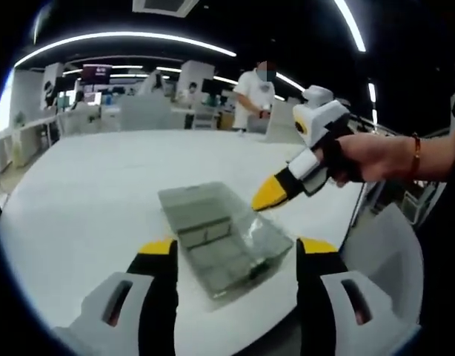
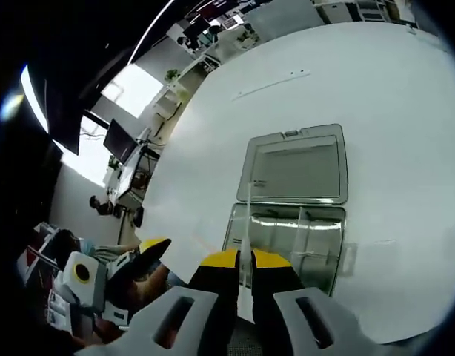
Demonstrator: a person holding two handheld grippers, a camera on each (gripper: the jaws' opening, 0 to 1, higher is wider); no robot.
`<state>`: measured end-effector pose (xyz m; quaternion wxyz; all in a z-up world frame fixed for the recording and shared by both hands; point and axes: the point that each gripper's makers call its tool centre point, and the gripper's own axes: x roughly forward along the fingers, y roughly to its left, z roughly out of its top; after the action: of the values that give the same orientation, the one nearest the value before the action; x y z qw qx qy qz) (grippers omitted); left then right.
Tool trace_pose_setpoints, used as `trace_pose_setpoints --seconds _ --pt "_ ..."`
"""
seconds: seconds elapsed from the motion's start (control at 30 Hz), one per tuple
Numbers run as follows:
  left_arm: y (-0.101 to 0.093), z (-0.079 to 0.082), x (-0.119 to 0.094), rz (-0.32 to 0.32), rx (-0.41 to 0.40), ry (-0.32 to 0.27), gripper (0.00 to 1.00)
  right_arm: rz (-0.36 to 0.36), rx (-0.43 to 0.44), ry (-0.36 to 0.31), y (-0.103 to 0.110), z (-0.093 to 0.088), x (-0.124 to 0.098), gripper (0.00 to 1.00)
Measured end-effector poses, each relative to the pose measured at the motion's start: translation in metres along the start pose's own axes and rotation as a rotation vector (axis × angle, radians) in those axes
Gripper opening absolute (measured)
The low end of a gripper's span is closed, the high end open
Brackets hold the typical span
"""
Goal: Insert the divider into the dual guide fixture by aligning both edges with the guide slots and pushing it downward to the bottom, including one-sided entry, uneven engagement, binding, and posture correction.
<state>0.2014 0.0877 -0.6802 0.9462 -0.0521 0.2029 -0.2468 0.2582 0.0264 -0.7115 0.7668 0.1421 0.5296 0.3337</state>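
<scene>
One clear plastic box-shaped fixture point(image 1: 224, 241) lay on the white table point(image 1: 87, 200), its hinged lid point(image 2: 296, 165) flung open flat beside it. Two yellow-tipped grippers were at work. In the left gripper view, the left gripper point(image 1: 235, 252) stood with jaws wide apart, one on either side of the fixture's near end, gripping nothing. The right gripper point(image 2: 239, 259) had its jaws nearly together, pinching one thin, clear divider sheet point(image 2: 246, 222) seen edge-on above the fixture's open compartment. Whether the sheet's lower edge had entered any guide slot was too hard to make out. One person in a white shirt point(image 1: 256, 93) stood beyond the table's far edge.
</scene>
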Motion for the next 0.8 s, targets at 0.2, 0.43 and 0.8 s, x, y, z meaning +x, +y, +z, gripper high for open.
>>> trace_pose_setpoints --seconds 0.2,0.43,0.8 --pt "0.003 -0.002 0.001 -0.007 0.001 0.003 0.63 -0.009 0.013 0.017 0.000 -0.001 0.004 0.00" --pt "0.008 -0.007 0.002 -0.009 -0.019 0.006 0.63 -0.021 0.033 0.030 -0.002 -0.003 0.009 0.00" --pt "0.017 -0.010 0.002 -0.002 -0.038 0.005 0.63 -0.033 0.045 0.057 -0.006 -0.005 0.018 0.00"
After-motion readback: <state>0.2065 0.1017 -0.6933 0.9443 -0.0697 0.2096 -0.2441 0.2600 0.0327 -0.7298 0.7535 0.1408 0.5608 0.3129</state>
